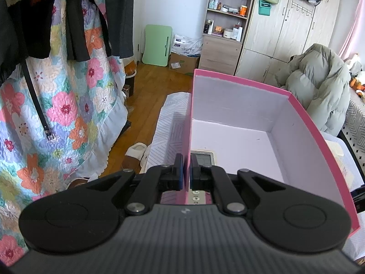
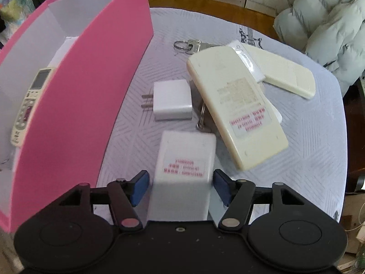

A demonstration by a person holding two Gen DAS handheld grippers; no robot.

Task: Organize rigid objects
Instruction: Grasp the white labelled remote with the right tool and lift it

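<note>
Right now my left gripper is clenched on the near wall of the pink box, one finger outside and one inside the rim. Inside that box, against the same wall, lies a remote control with a small screen and rows of buttons, face up.

My right gripper points steeply down at the worktop, its fingers released and standing apart on either side of a white block with red print. The blue pads flank the block without pressing on it; a gap shows on each side.

Beyond it on the patterned cloth rest a white plug adapter with two prongs toward the box, a long cream remote lying face down, a second cream piece partly under it, and a key on a ring at the far end. The pink box stands just beside all of these, on their left in the right wrist view.
</note>
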